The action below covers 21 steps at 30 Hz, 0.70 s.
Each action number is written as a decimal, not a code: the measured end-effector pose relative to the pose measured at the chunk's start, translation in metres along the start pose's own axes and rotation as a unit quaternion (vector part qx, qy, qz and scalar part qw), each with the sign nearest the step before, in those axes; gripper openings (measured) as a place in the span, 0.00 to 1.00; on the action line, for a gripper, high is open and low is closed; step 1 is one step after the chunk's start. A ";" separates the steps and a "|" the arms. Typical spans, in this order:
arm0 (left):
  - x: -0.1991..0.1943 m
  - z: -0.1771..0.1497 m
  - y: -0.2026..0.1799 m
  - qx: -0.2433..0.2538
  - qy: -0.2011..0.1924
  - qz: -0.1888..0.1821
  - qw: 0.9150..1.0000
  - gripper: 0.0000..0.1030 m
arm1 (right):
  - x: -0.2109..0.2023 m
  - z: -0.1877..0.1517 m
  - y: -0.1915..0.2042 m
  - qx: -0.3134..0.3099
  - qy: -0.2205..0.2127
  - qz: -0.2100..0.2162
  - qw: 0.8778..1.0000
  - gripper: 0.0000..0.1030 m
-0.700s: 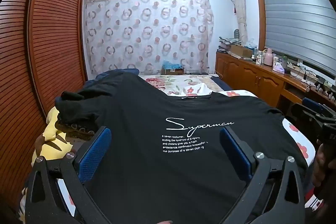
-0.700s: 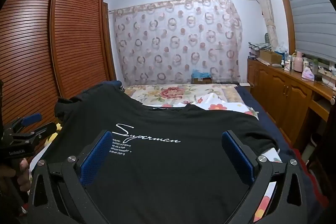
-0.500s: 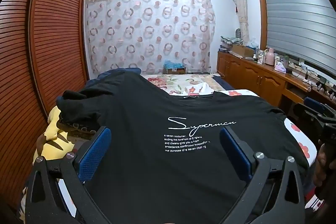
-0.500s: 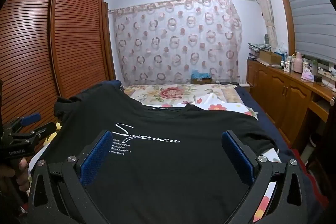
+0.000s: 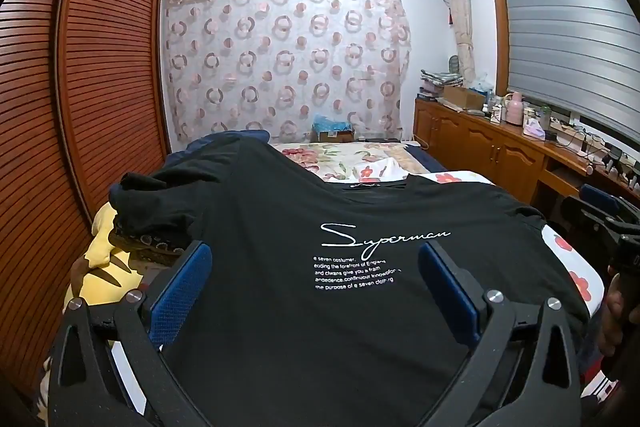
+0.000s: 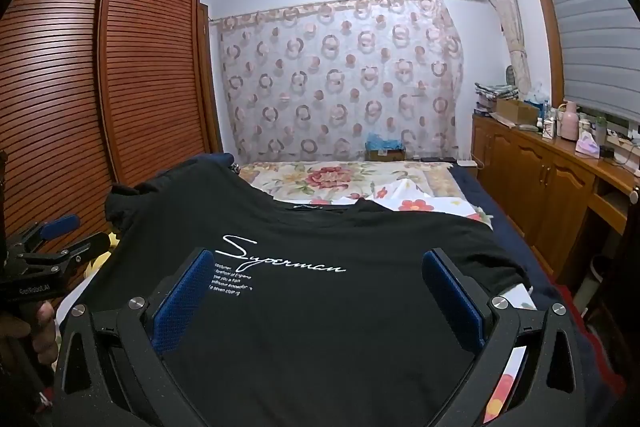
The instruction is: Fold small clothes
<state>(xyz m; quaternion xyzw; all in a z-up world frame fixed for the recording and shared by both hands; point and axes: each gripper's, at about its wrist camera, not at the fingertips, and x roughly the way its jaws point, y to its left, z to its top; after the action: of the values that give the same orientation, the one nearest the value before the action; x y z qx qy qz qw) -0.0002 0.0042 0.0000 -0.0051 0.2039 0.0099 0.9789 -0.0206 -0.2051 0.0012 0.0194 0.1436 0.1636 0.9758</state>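
Observation:
A black T-shirt (image 5: pixel 280 227) with white "Superman" lettering lies spread face up on the bed, its collar at the far end. It also shows in the right wrist view (image 6: pixel 360 307). Its left sleeve (image 5: pixel 156 203) is bunched up. My left gripper (image 5: pixel 316 275) is open and empty, hovering over the shirt's lower left part. My right gripper (image 6: pixel 316 283) is open and empty over the shirt's lower right part. Each gripper shows at the edge of the other's view: the right one (image 5: pixel 600 215) and the left one (image 6: pixel 48 239).
The bed has a floral sheet (image 6: pixel 328 179) beyond the shirt. A yellow cloth (image 5: pixel 104 251) lies at the bed's left side. A wooden slatted wardrobe (image 5: pixel 80 87) stands on the left, and a wooden sideboard (image 6: pixel 540 171) with clutter on the right.
Both grippers have stayed open over the shirt with only a slight drift of view. The shirt has not moved.

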 end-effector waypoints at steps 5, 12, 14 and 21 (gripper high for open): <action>0.000 0.000 0.000 -0.001 -0.001 0.002 1.000 1.00 | 0.000 0.000 0.000 0.000 0.000 0.000 1.000 1.00; 0.001 0.000 -0.001 0.000 0.001 0.005 1.000 1.00 | 0.001 0.000 0.000 0.000 0.000 0.000 1.000 1.00; 0.001 -0.001 0.000 0.000 0.000 0.004 1.000 1.00 | 0.001 0.000 0.000 0.000 -0.001 -0.001 1.000 1.00; 0.001 0.000 0.001 0.000 0.000 0.002 1.000 1.00 | 0.001 0.000 0.000 0.000 -0.002 0.000 1.000 1.00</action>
<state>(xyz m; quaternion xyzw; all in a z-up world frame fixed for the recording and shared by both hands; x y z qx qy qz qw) 0.0009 0.0051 -0.0005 -0.0046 0.2043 0.0123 0.9788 -0.0196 -0.2049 0.0010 0.0192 0.1420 0.1634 0.9761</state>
